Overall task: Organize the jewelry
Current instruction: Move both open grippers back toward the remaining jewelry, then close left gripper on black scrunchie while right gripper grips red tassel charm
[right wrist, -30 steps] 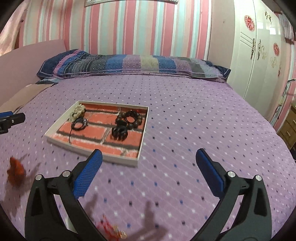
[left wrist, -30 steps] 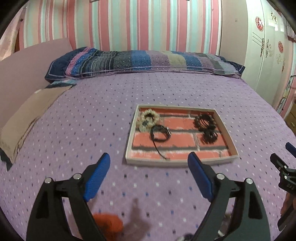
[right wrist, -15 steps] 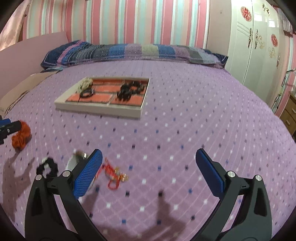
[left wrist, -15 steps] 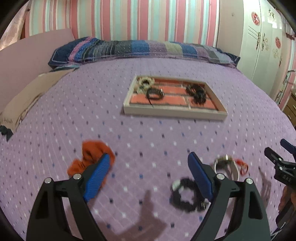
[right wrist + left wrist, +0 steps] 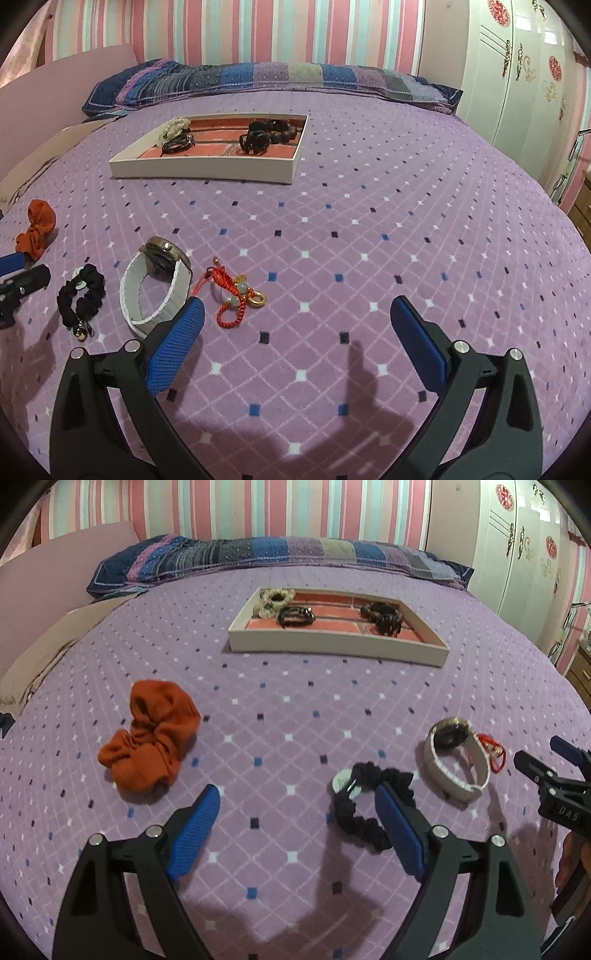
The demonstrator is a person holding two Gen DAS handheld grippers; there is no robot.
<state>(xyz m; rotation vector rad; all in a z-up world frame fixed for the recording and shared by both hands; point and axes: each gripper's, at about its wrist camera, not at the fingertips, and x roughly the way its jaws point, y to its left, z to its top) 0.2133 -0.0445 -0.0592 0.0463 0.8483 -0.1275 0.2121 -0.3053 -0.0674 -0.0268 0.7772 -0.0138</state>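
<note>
- A shallow white-walled tray (image 5: 334,642) with a brick-patterned floor lies far up the bed, holding a cream ruffled scrunchie (image 5: 273,600), a coiled black cord bracelet (image 5: 295,616) and dark bead bracelets (image 5: 382,613).
- Loose on the bedspread nearer the cameras: a crumpled rust-orange fabric scrunchie (image 5: 151,736), a black ruched scrunchie (image 5: 364,805) with a small round charm, a watch (image 5: 157,284) with a ribbed white strap standing on its edge, and a red knotted cord charm (image 5: 236,297) with a gold ring and pale beads.
- The purple bedspread (image 5: 369,240) is soft, with a diamond grid of small squares.
- The left gripper (image 5: 297,825) has its ribbed blue pads spread wide and empty; its right pad overlaps the black scrunchie in view.
- The right gripper (image 5: 295,338) is likewise spread wide, holding nothing, its left pad just beside the watch strap.
</note>
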